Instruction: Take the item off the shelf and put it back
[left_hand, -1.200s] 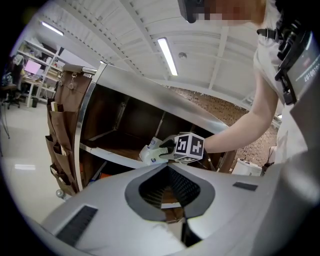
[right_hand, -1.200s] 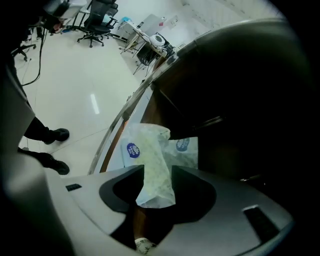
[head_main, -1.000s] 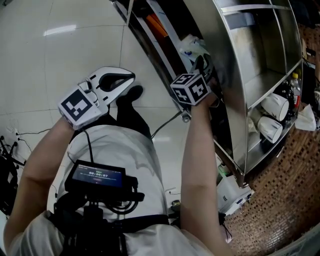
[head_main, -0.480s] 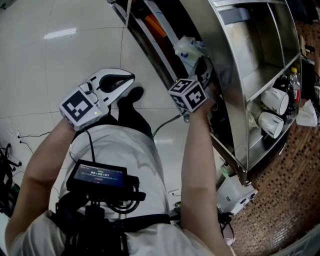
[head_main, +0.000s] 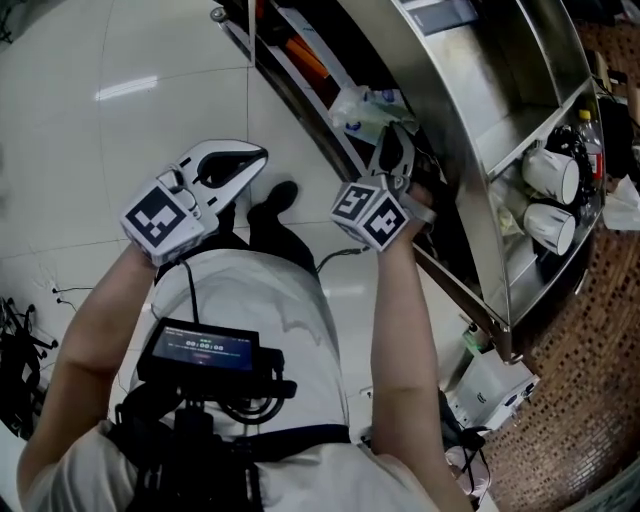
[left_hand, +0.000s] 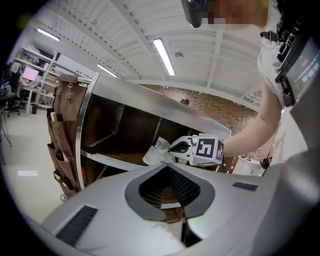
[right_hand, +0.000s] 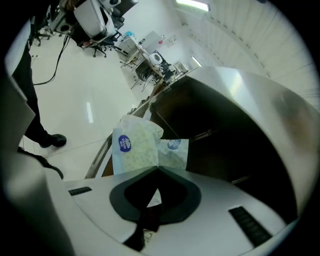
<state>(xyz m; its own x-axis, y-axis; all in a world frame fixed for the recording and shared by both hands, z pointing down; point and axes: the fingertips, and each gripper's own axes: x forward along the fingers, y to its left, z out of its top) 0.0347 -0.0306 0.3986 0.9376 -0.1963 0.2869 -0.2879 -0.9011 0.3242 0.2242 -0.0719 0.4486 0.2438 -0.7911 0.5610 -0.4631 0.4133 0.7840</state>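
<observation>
The steel shelf (head_main: 470, 110) stands over a pale tiled floor (head_main: 120, 120), its open side towards the person. The pack (right_hand: 134, 145), pale green with a blue oval label, is at the front edge of a shelf board; whether it rests on the board cannot be told. The right gripper (head_main: 395, 150) reaches in to it from the person's side. Its jaws have just been closing and are clamped on the pack's near edge, so most of the pack sticks out beyond the jaw tips towards the dark inside of the shelf. The left gripper (head_main: 262, 153) is held well apart from the shelf, over the floor. Its jaw tips are together with nothing between them.
</observation>
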